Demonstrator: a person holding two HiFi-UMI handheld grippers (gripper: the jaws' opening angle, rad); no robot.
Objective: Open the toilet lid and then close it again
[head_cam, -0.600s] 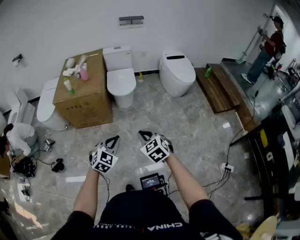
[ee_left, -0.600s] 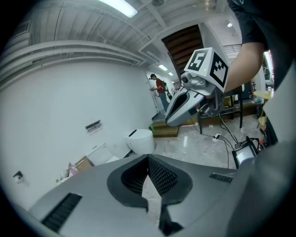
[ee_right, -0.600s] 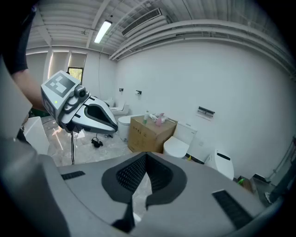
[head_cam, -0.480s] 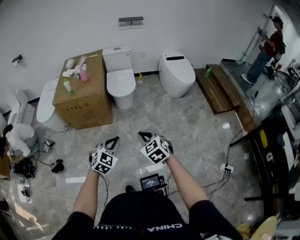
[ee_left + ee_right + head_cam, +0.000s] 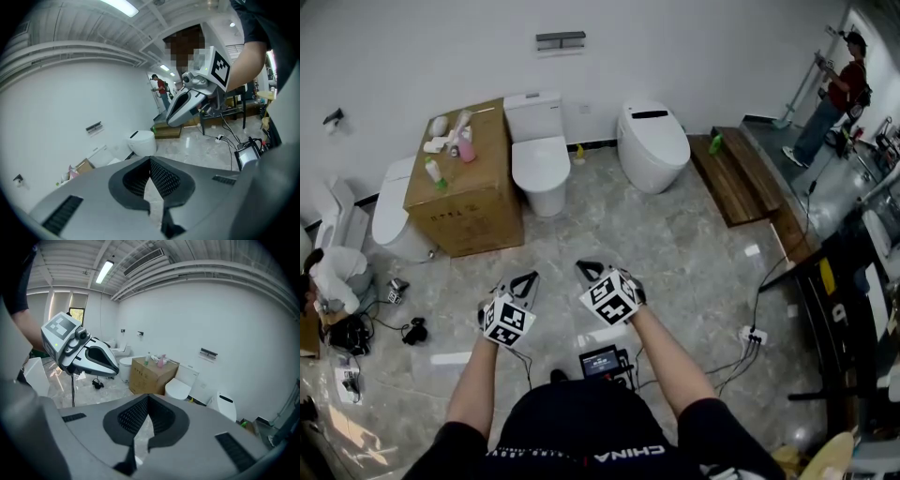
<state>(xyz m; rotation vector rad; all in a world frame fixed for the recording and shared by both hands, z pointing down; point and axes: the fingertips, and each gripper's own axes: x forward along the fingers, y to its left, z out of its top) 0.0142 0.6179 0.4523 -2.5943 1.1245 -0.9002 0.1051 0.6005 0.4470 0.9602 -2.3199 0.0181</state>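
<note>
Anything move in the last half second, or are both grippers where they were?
Nothing visibly changed. The left gripper and right gripper stay shut and empty, side by side above the floor. They remain well short of the toilet by the wall, whose lid still looks down.

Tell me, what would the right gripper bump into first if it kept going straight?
Probably the floor. The right gripper, shut and empty, tilts downward, so it should land short of the middle toilet. Depth is hard to judge here.
</note>
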